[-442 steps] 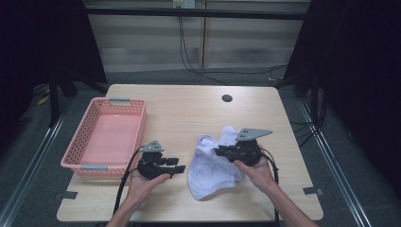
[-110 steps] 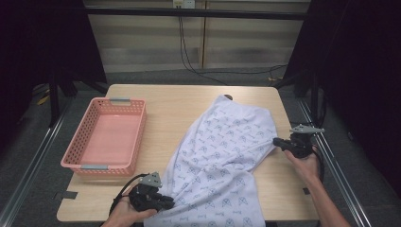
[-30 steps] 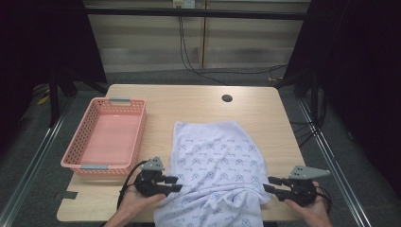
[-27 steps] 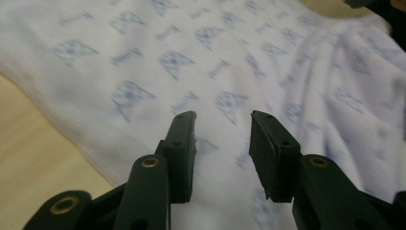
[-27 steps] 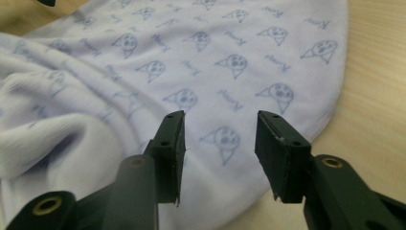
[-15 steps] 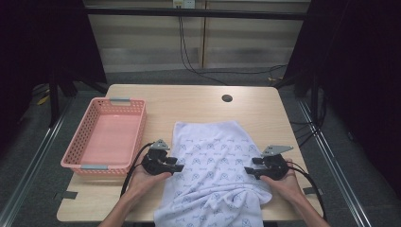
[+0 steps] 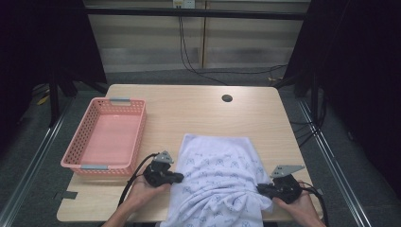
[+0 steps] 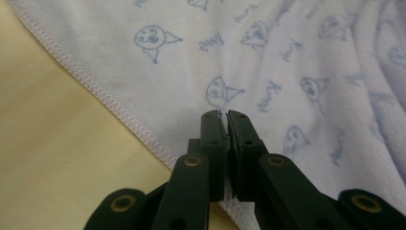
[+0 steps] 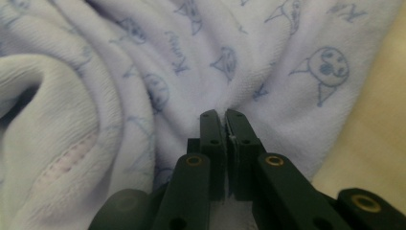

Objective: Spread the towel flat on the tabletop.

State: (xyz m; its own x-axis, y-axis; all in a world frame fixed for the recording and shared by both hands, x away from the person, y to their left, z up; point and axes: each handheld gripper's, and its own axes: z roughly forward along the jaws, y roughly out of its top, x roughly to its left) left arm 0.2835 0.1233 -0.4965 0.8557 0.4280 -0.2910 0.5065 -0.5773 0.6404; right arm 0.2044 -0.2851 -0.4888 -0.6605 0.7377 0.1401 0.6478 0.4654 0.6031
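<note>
Left claw (image 8: 225,115) clamped tight on printed towel (image 7: 220,175) edge; right claw (image 9: 222,115) pinched shut on bunched opposite side, over counter (image 7: 189,113).

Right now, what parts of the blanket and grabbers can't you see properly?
- Blanket: its near end runs off the high view's bottom edge.
- Left gripper, right gripper: in the high view the fingertips are too small to make out.
- Pink basket: its far wall's mesh is too small to make out.
</note>
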